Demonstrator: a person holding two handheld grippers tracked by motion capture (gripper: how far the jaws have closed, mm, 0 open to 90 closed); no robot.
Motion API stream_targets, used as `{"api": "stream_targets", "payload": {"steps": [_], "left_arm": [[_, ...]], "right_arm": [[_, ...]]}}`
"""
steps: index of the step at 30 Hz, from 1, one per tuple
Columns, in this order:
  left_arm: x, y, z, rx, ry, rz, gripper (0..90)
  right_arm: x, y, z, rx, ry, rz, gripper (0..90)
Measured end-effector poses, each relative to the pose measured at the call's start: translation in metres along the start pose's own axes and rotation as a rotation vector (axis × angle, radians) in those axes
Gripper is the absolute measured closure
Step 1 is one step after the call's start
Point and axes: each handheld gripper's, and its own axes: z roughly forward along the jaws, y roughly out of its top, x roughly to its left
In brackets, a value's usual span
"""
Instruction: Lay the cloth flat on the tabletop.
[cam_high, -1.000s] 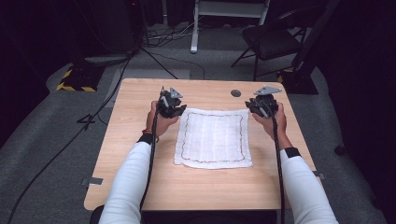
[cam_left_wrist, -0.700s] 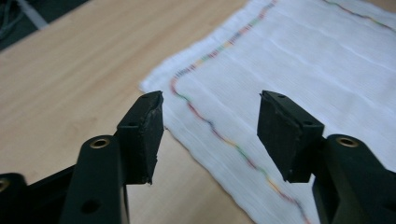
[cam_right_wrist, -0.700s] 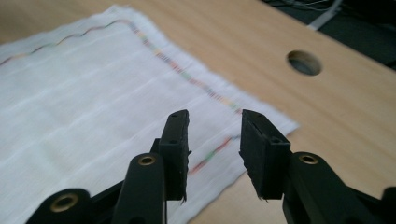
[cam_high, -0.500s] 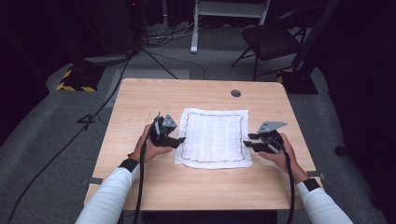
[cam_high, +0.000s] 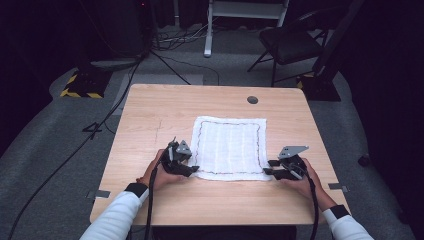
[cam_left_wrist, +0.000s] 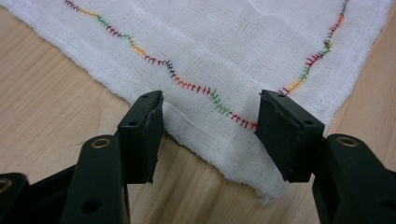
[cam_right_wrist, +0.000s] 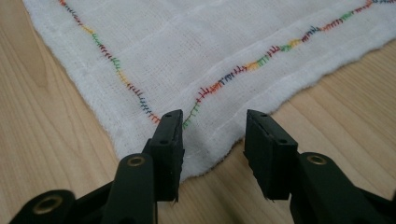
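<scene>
Down on the wooden table (cam_high: 150, 120), a white muslin cloth (cam_high: 229, 147) with a multicoloured stitched border lies flat, a little right of the middle and closer to the near edge than the far one. At the cloth's near left corner sits the left gripper (cam_high: 192, 168), held in the person's left hand (cam_high: 159, 173); in the left gripper view its jaws stand wide apart, straddling that corner just above the fabric, with nothing pinched between them (cam_left_wrist: 209, 135). At the near right corner the right gripper (cam_high: 269, 166) is held low by the right hand (cam_high: 300, 181); in the right gripper view its jaws are also parted, one over the cloth's hem and the other beside its edge over bare wood, holding nothing (cam_right_wrist: 212, 140). Cables trail back from both grippers along white sleeves. Near the table's far edge, right of centre, is a small round grey cap (cam_high: 252, 100), well apart from the cloth. Beyond the table, on the grey floor, are a yellow-and-black striped base (cam_high: 80, 86) at far left, loose cables (cam_high: 170, 42), a white stand (cam_high: 207, 35), and a dark chair (cam_high: 290, 45) at far right.
</scene>
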Motion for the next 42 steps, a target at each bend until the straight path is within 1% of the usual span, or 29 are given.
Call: {"api": "stream_targets", "payload": {"steps": [2,3,6,7,12,15,17,18,19,20,22,23,24,25,27,28,30,31,32,33,34,35,36,37,38,39,40,41,42], "left_arm": [[-0.004,0.001,0.001,0.001,-0.005,0.003,40.7],[-0.010,0.001,0.002,-0.004,-0.004,0.024,40.9],[-0.016,0.001,0.003,-0.007,-0.011,0.023,41.0],[-0.021,0.001,0.003,-0.004,-0.016,0.033,40.9],[-0.030,0.001,0.002,0.002,-0.036,0.050,40.7],[-0.032,0.001,0.000,0.012,-0.034,0.050,32.8],[-0.030,0.000,-0.004,0.002,-0.022,0.038,28.4],[-0.026,-0.001,-0.010,-0.015,-0.014,0.023,26.5],[-0.026,-0.001,-0.010,-0.015,-0.014,0.023,25.9],[-0.022,-0.002,-0.012,-0.029,-0.011,0.017,25.3],[-0.015,-0.001,-0.017,-0.055,-0.003,-0.004,24.7],[-0.011,-0.001,-0.019,-0.062,0.008,-0.012,23.3],[-0.006,0.000,-0.020,-0.069,0.017,-0.015,23.3],[0.001,0.002,-0.022,-0.091,0.051,-0.029,23.0],[0.005,0.004,-0.022,-0.091,0.054,-0.029,22.9],[0.009,0.006,-0.021,-0.097,0.058,-0.037,21.9],[0.016,0.009,-0.020,-0.130,0.084,-0.046,21.8],[0.019,0.011,-0.018,-0.131,0.108,-0.034,22.3],[0.023,0.015,-0.015,-0.117,0.104,-0.039,22.0],[0.028,0.018,-0.012,-0.117,0.114,-0.052,21.3],[0.037,0.023,-0.006,-0.115,0.129,-0.077,22.6],[0.037,0.023,-0.006,-0.115,0.129,-0.077,22.3],[0.042,0.026,-0.003,-0.114,0.140,-0.084,22.3],[0.047,0.029,0.000,-0.116,0.147,-0.095,22.3],[0.051,0.032,0.003,-0.123,0.151,-0.113,22.2],[0.054,0.035,0.006,-0.126,0.156,-0.114,22.2],[0.061,0.042,0.011,-0.130,0.180,-0.124,21.9],[0.061,0.042,0.011,-0.130,0.180,-0.124,22.1],[0.065,0.045,0.013,-0.136,0.187,-0.137,22.1]], "right_arm": [[0.001,-0.002,-0.002,-0.002,-0.002,0.001,57.7],[0.001,-0.006,-0.005,-0.002,-0.007,0.006,57.7],[0.002,-0.010,-0.009,0.003,-0.012,0.012,57.7],[0.003,-0.014,-0.012,0.001,-0.016,0.021,58.0],[0.007,-0.019,-0.019,0.017,-0.032,0.015,58.1],[0.006,-0.024,-0.023,0.018,-0.021,0.035,57.6],[0.005,-0.026,-0.026,0.025,-0.025,0.033,56.2],[0.004,-0.028,-0.029,0.032,-0.032,0.037,53.6],[0.004,-0.028,-0.029,0.032,-0.032,0.037,53.6],[0.003,-0.028,-0.030,0.038,-0.046,0.033,49.1],[0.003,-0.026,-0.029,0.038,-0.056,0.028,48.2],[0.005,-0.019,-0.029,0.011,-0.056,0.017,46.1],[0.005,-0.019,-0.029,0.011,-0.056,0.017,46.1],[0.011,-0.008,-0.027,-0.013,-0.055,-0.011,44.6],[0.014,-0.003,-0.025,-0.026,-0.053,-0.027,44.2],[0.022,0.007,-0.020,-0.051,-0.028,-0.053,43.6],[0.027,0.012,-0.017,-0.058,-0.017,-0.070,43.2],[0.031,0.018,-0.012,-0.063,-0.012,-0.089,42.9],[0.036,0.024,-0.008,-0.071,0.001,-0.099,42.6],[0.042,0.030,-0.003,-0.079,0.021,-0.114,42.6],[0.055,0.044,0.008,-0.088,0.051,-0.150,42.6],[0.055,0.044,0.008,-0.088,0.051,-0.150,42.6],[0.069,0.057,0.020,-0.096,0.089,-0.187,42.6],[0.069,0.057,0.020,-0.096,0.089,-0.187,42.6],[0.083,0.069,0.032,-0.089,0.116,-0.230,43.5],[0.083,0.069,0.032,-0.089,0.116,-0.230,43.5],[0.095,0.079,0.044,-0.093,0.145,-0.264,44.3],[0.095,0.079,0.044,-0.093,0.145,-0.264,44.3],[0.100,0.084,0.051,-0.091,0.157,-0.277,44.8]]}}
